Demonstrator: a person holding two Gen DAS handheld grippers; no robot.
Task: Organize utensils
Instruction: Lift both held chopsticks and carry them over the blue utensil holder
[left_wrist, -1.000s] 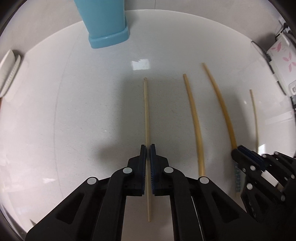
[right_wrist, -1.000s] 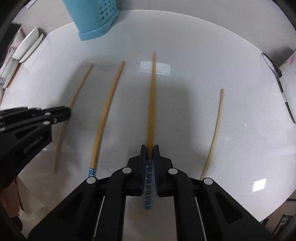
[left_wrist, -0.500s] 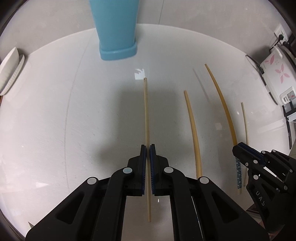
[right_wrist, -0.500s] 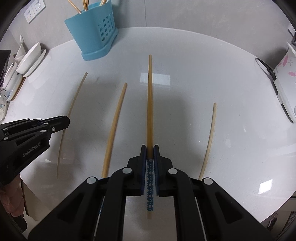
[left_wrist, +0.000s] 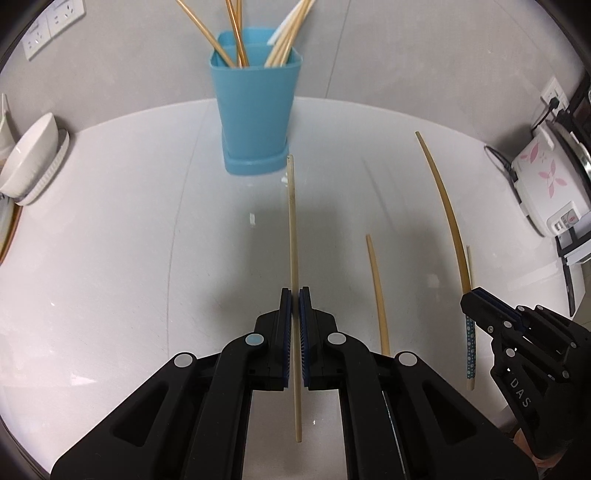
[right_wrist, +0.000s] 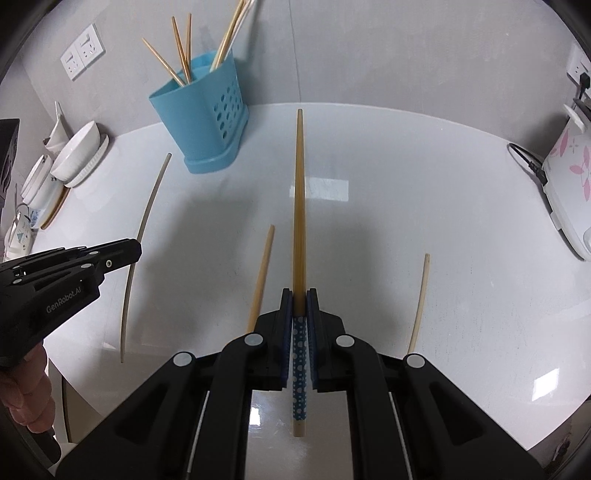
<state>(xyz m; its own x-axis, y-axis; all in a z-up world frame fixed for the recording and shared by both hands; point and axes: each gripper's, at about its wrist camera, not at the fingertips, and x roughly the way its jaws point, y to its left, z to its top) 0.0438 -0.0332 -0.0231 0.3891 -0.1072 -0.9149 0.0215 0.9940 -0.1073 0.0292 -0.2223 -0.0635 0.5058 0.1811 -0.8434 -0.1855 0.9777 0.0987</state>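
Note:
My left gripper (left_wrist: 294, 295) is shut on a thin pale chopstick (left_wrist: 291, 221) and holds it above the white table, tip toward the blue utensil holder (left_wrist: 255, 110). My right gripper (right_wrist: 299, 295) is shut on a darker chopstick (right_wrist: 300, 192) with a blue dotted handle, also off the table. Each gripper shows in the other's view: the right gripper (left_wrist: 471, 295) at the right, the left gripper (right_wrist: 136, 251) at the left. The blue utensil holder (right_wrist: 207, 118) contains several chopsticks. Two loose chopsticks lie on the table: one (right_wrist: 262, 273) between the grippers, another (right_wrist: 419, 299) to the right.
White bowls (right_wrist: 79, 155) are stacked at the table's left edge. A white rice cooker (left_wrist: 546, 184) with pink flowers and its cord stands at the right. Wall sockets (right_wrist: 83, 51) sit behind the holder. A person's hand (right_wrist: 26, 402) grips the left tool.
Both grippers have risen with their chopsticks, which have left the table. Both views have tilted up, bringing the holder's top and its chopsticks into view.

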